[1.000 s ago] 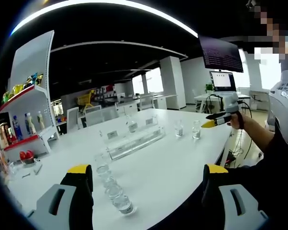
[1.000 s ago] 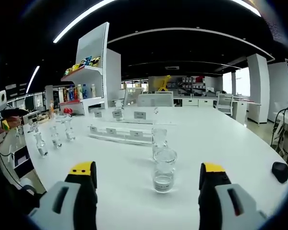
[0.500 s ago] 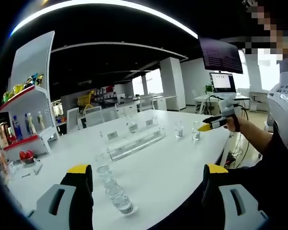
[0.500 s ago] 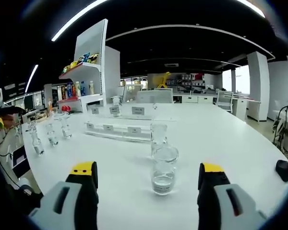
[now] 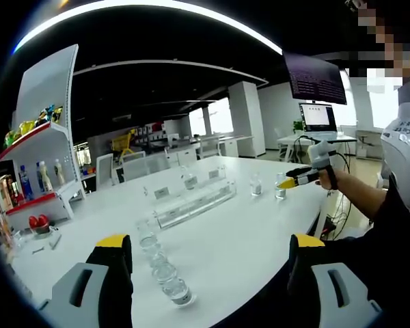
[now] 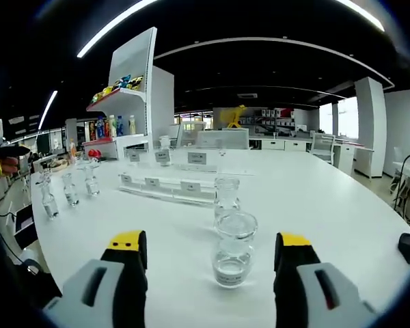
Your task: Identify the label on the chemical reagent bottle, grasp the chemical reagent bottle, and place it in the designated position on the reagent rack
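My left gripper [image 5: 208, 254] is open over the white table [image 5: 246, 239], its jaws wide apart with nothing between them. Three clear glass reagent bottles [image 5: 165, 270] stand in a row just ahead of its left jaw. Farther back lies the clear acrylic reagent rack [image 5: 193, 199] with white labels and one bottle [image 5: 188, 180] on it. My right gripper [image 6: 210, 250] is open too. A wide-mouthed clear bottle [image 6: 234, 250] stands just ahead between its jaws, with a second bottle [image 6: 227, 195] behind it. In the left gripper view the right gripper [image 5: 302, 177] hovers beside those two bottles [image 5: 279, 185].
A white shelf unit [image 5: 37, 137] with coloured bottles and snacks stands beyond the table's far left. In the right gripper view the rack [image 6: 165, 185] is at centre left, three bottles [image 6: 70, 188] stand further left, and a black object [image 6: 409, 246] lies at the right edge.
My right gripper has moved closer to the nearest wide-mouthed bottle, which now looks larger between its jaws. The left gripper has stayed still.
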